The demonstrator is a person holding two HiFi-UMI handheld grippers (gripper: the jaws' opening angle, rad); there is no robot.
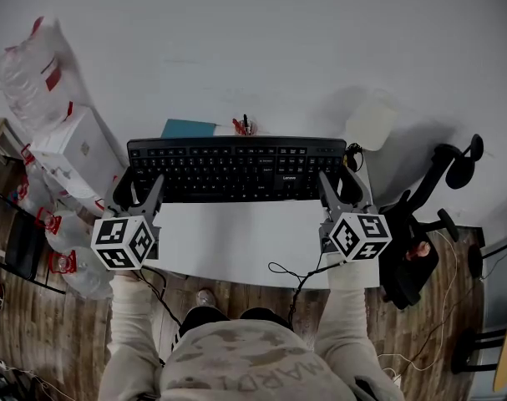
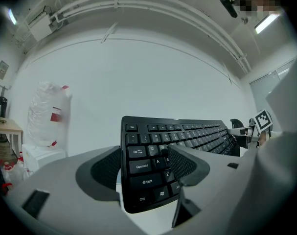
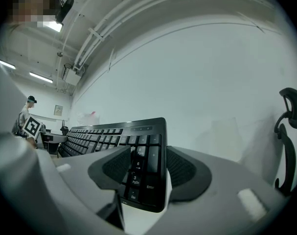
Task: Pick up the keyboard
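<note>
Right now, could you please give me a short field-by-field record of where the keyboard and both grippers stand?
keyboard: black keyboard, lying on the white table
left gripper: left gripper open, jaws either side of the keyboard's left end
right gripper: right gripper open, jaws either side of its right end
behind keyboard: teal flat item
beside table: office chair, at the right

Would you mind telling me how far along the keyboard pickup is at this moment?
Done: both grippers are at the keyboard. In hand: the left gripper straddles its left end and the right gripper its right end, jaws apart, not visibly clamped. Left: closing on it and lifting it off the white desk.
</note>
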